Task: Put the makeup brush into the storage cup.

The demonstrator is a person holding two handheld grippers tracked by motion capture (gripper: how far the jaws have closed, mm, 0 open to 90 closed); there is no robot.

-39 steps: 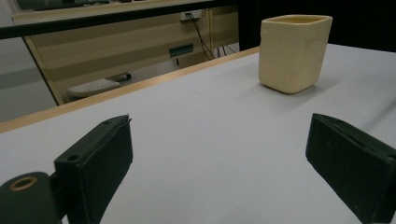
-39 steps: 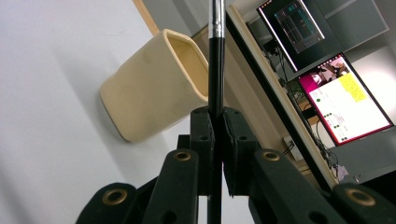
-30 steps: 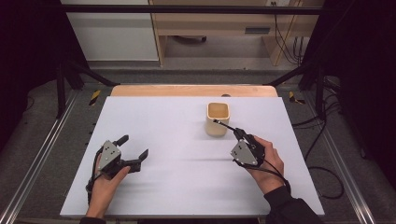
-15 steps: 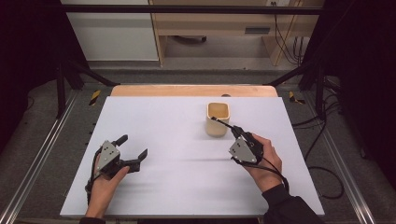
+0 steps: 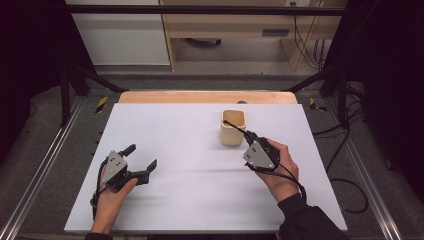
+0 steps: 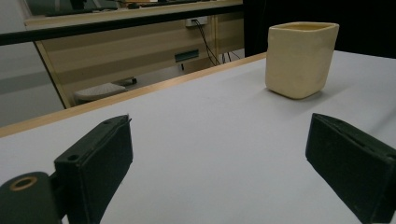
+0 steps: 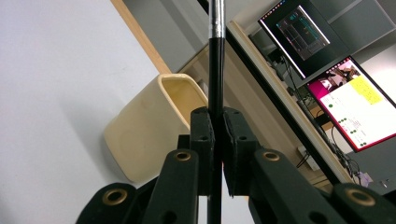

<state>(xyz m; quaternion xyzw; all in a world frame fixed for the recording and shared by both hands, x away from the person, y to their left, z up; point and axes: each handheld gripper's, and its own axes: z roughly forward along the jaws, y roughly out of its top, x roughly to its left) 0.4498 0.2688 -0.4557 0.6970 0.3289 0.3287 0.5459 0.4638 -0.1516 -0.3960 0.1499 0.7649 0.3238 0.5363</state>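
White tabletop (image 5: 190, 150) w/ a wooden far edge fills the high view: a cream, square-mouthed ceramic cup (image 5: 233, 127) stands right of centre, the right gripper (image 5: 248, 138) just beside it clamps a thin black stick (image 5: 235, 128) reaching over the cup rim, and the left gripper (image 5: 141, 157) rests well apart, jaws spread. Left gripper view: both black jaws wide apart, nothing btwn them, cup (image 6: 300, 59) upright on the table ahead-right. Right gripper view: jaws together on the black, metal-banded stick (image 7: 215, 56), cup (image 7: 154, 126) close behind-left, two lit monitors (image 7: 327, 60) in the bkgd.

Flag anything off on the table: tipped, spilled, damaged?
Nothing stands out. The cream cup stands upright on the white table, no spill or damage visible. The right gripper is shut on a thin black stick angled toward the cup; the left gripper sits open, holding nothing.
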